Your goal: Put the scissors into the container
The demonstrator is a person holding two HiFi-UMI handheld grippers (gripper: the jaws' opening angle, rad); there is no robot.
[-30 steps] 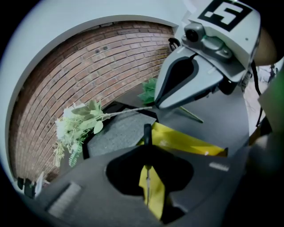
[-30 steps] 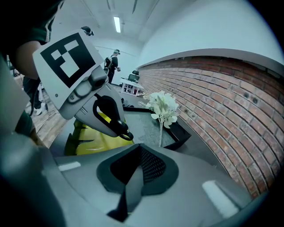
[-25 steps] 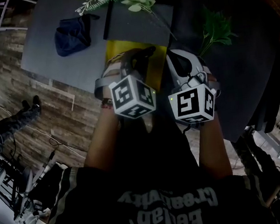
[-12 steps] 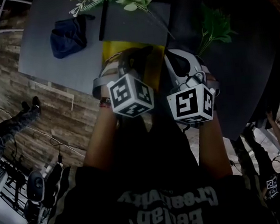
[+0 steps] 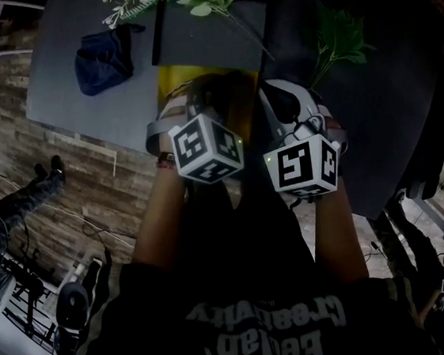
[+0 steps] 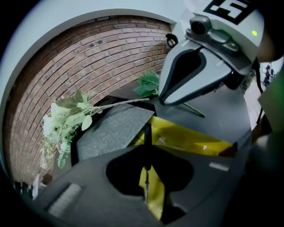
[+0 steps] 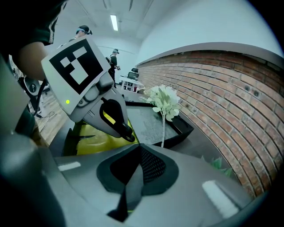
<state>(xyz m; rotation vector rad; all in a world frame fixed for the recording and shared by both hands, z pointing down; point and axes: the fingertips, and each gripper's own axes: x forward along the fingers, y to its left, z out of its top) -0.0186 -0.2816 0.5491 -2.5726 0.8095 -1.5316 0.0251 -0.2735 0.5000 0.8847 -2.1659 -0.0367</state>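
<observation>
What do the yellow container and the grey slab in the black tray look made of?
Yellow container: probably thin plastic or coated sheet, glossy, with sheen and creased folds. Grey slab: matte, speckled, grainy face, perhaps stone or dense felt; the look leaves it open.

Left gripper point(image 6: 146, 155) clamped on scissors point(image 6: 147, 133), right gripper point(image 7: 139, 150) closed, both angled down.

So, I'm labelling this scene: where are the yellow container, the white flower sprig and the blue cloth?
yellow container point(image 6: 191, 141): left gripper view, its yellow side wall.
white flower sprig point(image 7: 165, 101): right gripper view, the blossom head.
blue cloth point(image 5: 101, 61): head view, its middle.
</observation>
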